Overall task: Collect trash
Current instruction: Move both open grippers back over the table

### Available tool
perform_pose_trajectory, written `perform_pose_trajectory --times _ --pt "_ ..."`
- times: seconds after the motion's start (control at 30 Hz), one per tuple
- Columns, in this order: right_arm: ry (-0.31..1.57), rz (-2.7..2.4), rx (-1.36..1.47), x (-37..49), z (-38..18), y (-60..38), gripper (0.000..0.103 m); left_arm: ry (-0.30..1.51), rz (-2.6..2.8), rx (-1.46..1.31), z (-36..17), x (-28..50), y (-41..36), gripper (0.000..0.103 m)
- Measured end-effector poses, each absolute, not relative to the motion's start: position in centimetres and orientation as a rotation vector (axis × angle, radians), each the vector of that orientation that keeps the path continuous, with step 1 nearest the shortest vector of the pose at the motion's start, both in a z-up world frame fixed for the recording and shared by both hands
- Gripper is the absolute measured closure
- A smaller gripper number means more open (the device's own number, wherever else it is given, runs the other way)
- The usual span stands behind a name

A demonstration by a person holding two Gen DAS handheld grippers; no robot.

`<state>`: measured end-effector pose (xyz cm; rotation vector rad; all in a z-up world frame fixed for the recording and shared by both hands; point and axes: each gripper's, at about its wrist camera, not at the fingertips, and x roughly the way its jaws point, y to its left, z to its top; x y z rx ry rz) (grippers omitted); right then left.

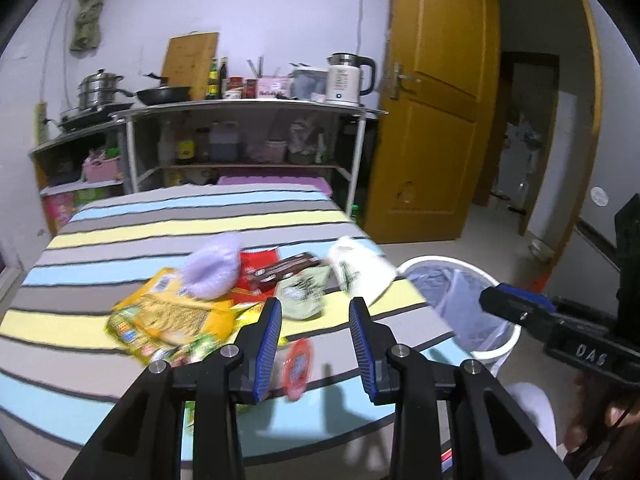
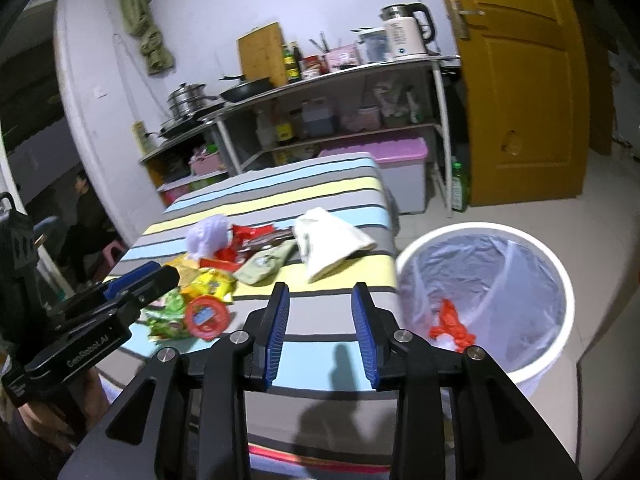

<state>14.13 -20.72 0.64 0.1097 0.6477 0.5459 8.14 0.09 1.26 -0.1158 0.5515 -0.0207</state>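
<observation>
Both grippers, left gripper (image 1: 316, 326) and right gripper (image 2: 320, 320), gape empty (half-spread); approach the red lid (image 2: 207, 317) squarely.

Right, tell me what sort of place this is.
Probably a small lived-in room that doubles as a kitchen. A metal shelf rack along the wall carries a kettle, a frying pan and sauce bottles, and a striped-cloth table stands in front of it with a lined trash bin beside.
</observation>
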Motion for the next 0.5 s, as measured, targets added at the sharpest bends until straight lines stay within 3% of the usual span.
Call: perform_pose_trajectory --times 0.37,0.5 --pt "0.668 0.637 0.059 13.4 0.1 -16.9 0.067 0.581 0.085 -0.164 -0.6 5.3 5.0 0.068" --pt "0.663 0.664 0.050 13.3 -0.1 -16.2 0.056 0.612 0.092 -0.183 -1.9 5.1 5.8 0.062"
